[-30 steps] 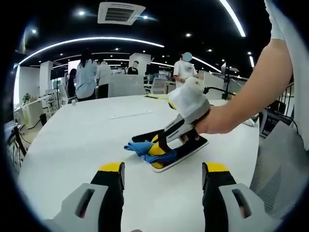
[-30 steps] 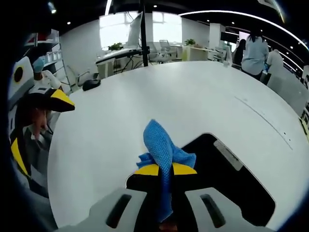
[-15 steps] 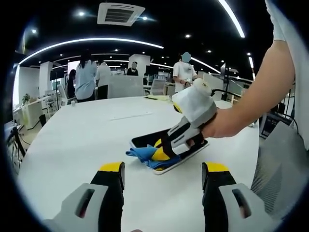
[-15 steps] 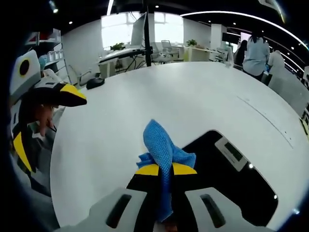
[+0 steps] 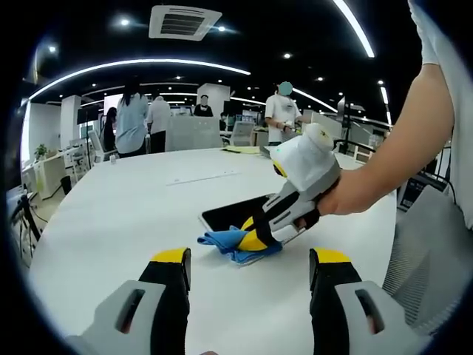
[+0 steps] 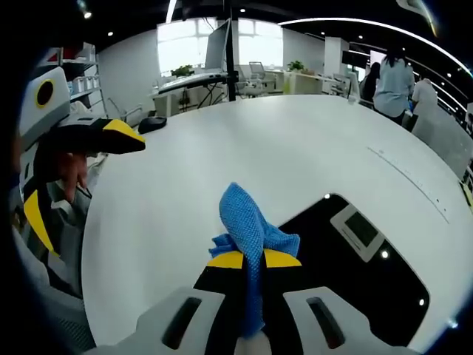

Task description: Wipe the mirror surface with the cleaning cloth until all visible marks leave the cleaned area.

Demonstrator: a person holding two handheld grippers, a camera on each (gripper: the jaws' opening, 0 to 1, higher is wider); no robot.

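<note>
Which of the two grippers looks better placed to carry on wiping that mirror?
The right gripper: its jaws are shut on the blue cleaning cloth at the mirror. The left gripper is open, empty, over bare table.

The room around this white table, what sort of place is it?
Most likely an open-plan office. The white table is a large meeting-style one, people stand by desks behind it, a monitor sits at a workstation near the windows, and the dark ceiling carries strip lights and an air vent.
</note>
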